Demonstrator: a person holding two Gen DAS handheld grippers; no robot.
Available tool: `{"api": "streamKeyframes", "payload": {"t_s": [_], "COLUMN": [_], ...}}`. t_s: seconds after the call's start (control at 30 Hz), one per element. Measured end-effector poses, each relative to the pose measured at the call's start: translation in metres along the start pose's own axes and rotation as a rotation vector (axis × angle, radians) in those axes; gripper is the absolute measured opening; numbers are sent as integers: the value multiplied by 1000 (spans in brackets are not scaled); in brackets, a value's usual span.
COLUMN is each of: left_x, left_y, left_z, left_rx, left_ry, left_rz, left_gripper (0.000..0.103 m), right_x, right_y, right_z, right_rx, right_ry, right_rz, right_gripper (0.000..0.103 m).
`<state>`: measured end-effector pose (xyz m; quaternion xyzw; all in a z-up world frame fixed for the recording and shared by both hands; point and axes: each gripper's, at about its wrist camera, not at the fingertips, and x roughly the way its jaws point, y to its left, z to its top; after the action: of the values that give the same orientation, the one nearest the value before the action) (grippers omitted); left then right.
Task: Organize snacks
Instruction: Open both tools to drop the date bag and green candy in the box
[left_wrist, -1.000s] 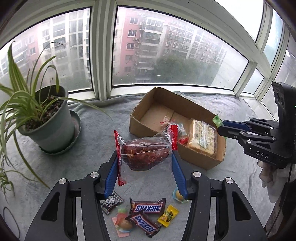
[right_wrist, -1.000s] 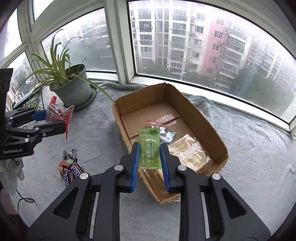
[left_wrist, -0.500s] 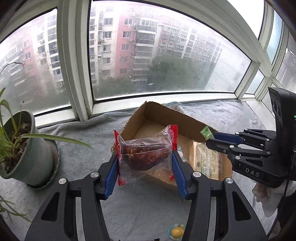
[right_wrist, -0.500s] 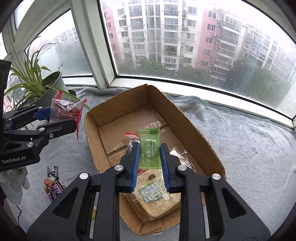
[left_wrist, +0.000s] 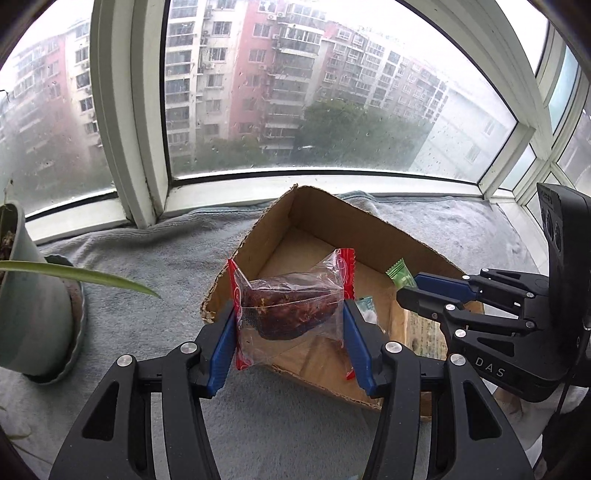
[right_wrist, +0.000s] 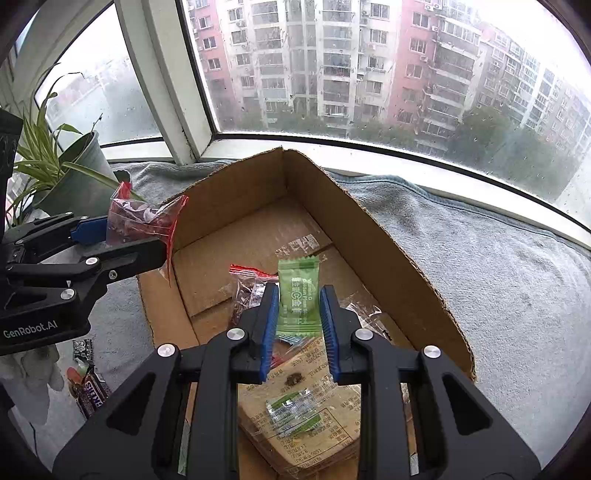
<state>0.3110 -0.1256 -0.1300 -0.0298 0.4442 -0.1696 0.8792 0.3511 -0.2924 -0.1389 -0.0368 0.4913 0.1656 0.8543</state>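
Both grippers are hanging over the open cardboard box (right_wrist: 369, 236) on the grey towel (right_wrist: 498, 266) by the window. Seen from its own camera, the left gripper (left_wrist: 290, 325) is pinching a clear, red-edged packet of dark dried fruit (left_wrist: 291, 310) between its blue pads, and the packet is bulging above the fingers. That packet is sitting above the near corner of the box, just over its rim. From the other side, the same left gripper (right_wrist: 147, 236) is showing at the box's left wall with the crinkled packet (right_wrist: 142, 218) sticking out of it.

Over the middle of the box, the right gripper (right_wrist: 297, 317) is opening its jaws. A small green candy packet (right_wrist: 299, 295) is standing upright between the pads; the left pad is lying against its edge, while a sliver of gap is showing on the right side. The left camera is catching only the green tip of that packet (left_wrist: 399, 273) poking past the right gripper (left_wrist: 410, 288).

Inside the box, a flat tan packet with printed labels (right_wrist: 306, 417) is lying at the near end, and another clear, red-edged packet (right_wrist: 251, 288) is resting on the floor beside it. Outside the box to the left, a few chocolate bars (right_wrist: 90, 391) are lying on the towel. A spider plant in a grey-green pot (right_wrist: 77, 173) is standing farther back near the window frame.
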Motion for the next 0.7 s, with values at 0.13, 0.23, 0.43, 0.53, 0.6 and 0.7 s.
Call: {"api": "streamKeyframes", "payload": {"t_s": [0.13, 0.23, 0.43, 0.53, 0.6, 0.7], "left_x": [1, 0, -2, -4, -7, -12], "left_y": [1, -1, -3, -5, -6, -7], "left_z": [1, 1, 1, 0, 0, 0], "left_rx": [-19, -8, 1, 6, 6, 14], "left_ry": [-6, -13, -7, -8, -11, -15], "left_rz": [-4, 5, 0, 0, 3, 2], "left_gripper": [56, 56, 56, 56, 56, 56], "right_x": [-5, -8, -13, -18, -22, -30], "right_y": [2, 1, 4, 6, 7, 9], "right_z": [0, 1, 3, 2, 2, 0], "right_rx": [-12, -7, -19, -23, -23, -24], "right_ry": [-23, -27, -32, -35, -38, -43], "right_rz": [-27, -27, -37, -38, -38, -36], "right_gripper": [67, 67, 68, 68, 68, 68]}}
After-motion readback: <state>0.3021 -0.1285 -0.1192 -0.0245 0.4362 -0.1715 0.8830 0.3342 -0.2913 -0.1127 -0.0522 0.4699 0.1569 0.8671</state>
